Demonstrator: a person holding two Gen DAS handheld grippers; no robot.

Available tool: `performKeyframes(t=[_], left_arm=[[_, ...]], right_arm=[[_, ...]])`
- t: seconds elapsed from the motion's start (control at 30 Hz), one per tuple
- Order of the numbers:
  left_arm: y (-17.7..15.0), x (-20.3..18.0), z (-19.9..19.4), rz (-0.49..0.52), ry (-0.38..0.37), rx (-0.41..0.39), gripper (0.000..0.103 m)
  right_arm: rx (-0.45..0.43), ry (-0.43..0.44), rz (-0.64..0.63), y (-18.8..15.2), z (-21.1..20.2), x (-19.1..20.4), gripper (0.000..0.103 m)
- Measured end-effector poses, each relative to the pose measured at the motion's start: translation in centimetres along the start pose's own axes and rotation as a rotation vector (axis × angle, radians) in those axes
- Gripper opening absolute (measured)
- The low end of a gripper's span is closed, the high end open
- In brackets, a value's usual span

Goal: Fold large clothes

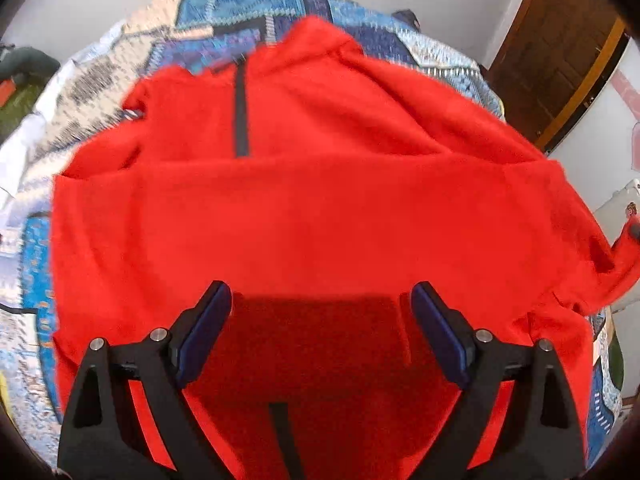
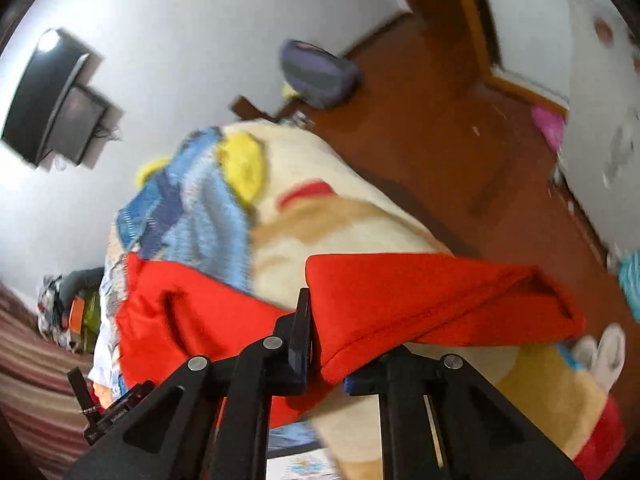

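The left gripper (image 1: 322, 312) hangs over the garment with its blue-padded fingers (image 1: 208, 332) spread wide, nothing between them. Under it lies the bright red fleece pullover with a short dark zip (image 1: 304, 208), spread over a blue, white and cream patchwork bedspread (image 1: 36, 264); its collar points to the far side and its right sleeve trails off the right edge of the bed.

The right gripper (image 2: 326, 344) has its jaws drawn close on a fold of that red sleeve (image 2: 420, 296), which is lifted above a cream plush blanket with yellow and red patches (image 2: 340, 216). The sleeve's open cuff hangs free to the right. The right finger is mostly hidden beneath the cloth.

Far off, a black flat screen on a wall bracket (image 2: 52, 100) hangs on the white wall, and a purple-grey bag (image 2: 320, 72) sits on the brown floor (image 2: 460, 128) near a wooden door frame (image 1: 560, 52). At the left edge lies an orange and green heap, too blurred to name. Both views are smeared by motion, and no writing can be read.
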State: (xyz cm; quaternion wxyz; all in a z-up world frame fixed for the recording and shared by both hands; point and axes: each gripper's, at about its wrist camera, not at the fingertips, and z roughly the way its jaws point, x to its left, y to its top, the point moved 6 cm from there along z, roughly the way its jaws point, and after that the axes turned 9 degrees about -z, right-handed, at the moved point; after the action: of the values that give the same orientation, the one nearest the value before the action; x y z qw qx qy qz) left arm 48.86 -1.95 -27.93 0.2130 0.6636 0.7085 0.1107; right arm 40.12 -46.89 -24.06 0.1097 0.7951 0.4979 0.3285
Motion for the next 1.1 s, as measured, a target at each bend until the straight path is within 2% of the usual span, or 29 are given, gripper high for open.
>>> performKeyframes(t=[0.17,0.33,0.47,0.6,0.67,0.73,0.8,0.87,0.9,0.93,1.03,1.1], left_arm=[[0.5,1.8,-4.4,-0.028,-0.031,-0.076,0.092],[0.5,4.9,-9.2,-0.046,-0.03,-0.165,0.092],[-0.2,7.8,-11.6,-0.059,-0.01,-0.201,0.092],[-1.9,10.6,-11.8,-0.039,0.06,-0.196,0.092],[-3.2,11.9,-11.7,-0.024,0.098,-0.187,0.092],[-4.5,12.9,-11.3,-0.013,0.115,-0.17,0.092],[-5.5,13.7,-10.9,-0.016,0.118,-0.15,0.092],[-6.2,14.3,-10.3,-0.025,0.114,-0.123,0.092],[-6.5,14.5,-10.0,-0.032,0.111,-0.11,0.092],[-6.6,14.6,-9.8,-0.037,0.11,-0.104,0.092],[-6.5,14.3,-9.3,-0.055,0.097,-0.091,0.092],[-6.1,13.4,-9.3,-0.069,0.066,-0.085,0.092]], right_arm=[[-0.081,0.067,-0.124,3.8,-3.6,7.5,0.009],[-0.156,0.165,-0.277,6.3,-6.1,18.7,0.009],[-0.15,0.25,-0.382,4.9,-5.5,27.3,0.009],[-0.07,0.282,-0.516,-0.6,-1.3,34.2,0.009],[0.038,0.282,-0.554,-4.8,2.6,35.6,0.009],[0.151,0.235,-0.597,-8.8,6.9,36.2,0.009],[0.249,0.168,-0.629,-12.4,10.7,35.6,0.009],[0.393,0.129,-0.651,-16.4,14.0,33.9,0.009],[0.431,0.112,-0.655,-17.6,14.9,33.2,0.009],[0.461,0.102,-0.658,-18.6,15.4,32.4,0.009],[0.443,0.126,-0.687,-19.2,14.9,31.4,0.009],[0.501,0.124,-0.691,-19.2,14.1,30.4,0.009]])
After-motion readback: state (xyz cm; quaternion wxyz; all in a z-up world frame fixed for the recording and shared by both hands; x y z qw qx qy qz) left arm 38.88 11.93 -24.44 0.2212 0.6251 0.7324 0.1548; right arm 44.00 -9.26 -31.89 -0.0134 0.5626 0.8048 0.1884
